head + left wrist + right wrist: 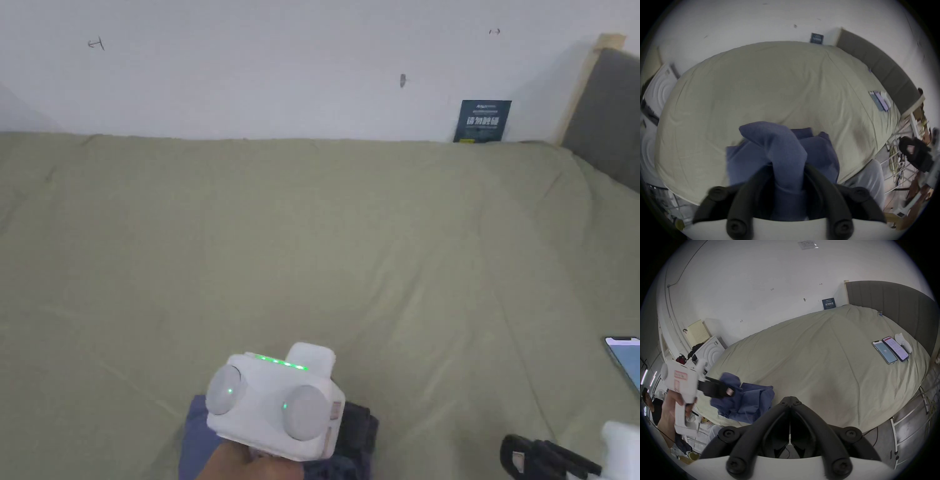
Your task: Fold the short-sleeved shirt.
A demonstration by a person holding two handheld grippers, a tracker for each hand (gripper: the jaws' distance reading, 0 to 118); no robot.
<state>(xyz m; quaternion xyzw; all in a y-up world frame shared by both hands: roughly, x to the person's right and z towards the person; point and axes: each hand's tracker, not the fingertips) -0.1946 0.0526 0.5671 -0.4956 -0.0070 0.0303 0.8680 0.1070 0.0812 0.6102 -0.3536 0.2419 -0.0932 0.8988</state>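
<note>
Nearest the camera in the head view, at lower centre, the left hand-held gripper point(275, 409) shows its white housing over the short-sleeved shirt point(356, 431). In the left gripper view its jaws are clenched on a bunched ridge of the shirt point(782, 152), with blue fabric rising between them. The shirt lies crumpled at the near edge of the bed point(312, 237), in the lower left of the right gripper view point(747, 400), with no flat panel or crease line discernible. Moving right, the right hand-held gripper point(790, 400) sits at lower centre of its own view with jaws pressed together on nothing, clear of the fabric; in the head view it appears at lower right point(531, 459). Further right, two phones point(890, 351) rest on the bed near the headboard point(899, 305). Assessment: folding is at an early stage; the garment apparently still requires spreading flat before sleeve and body folds can be made.
</note>
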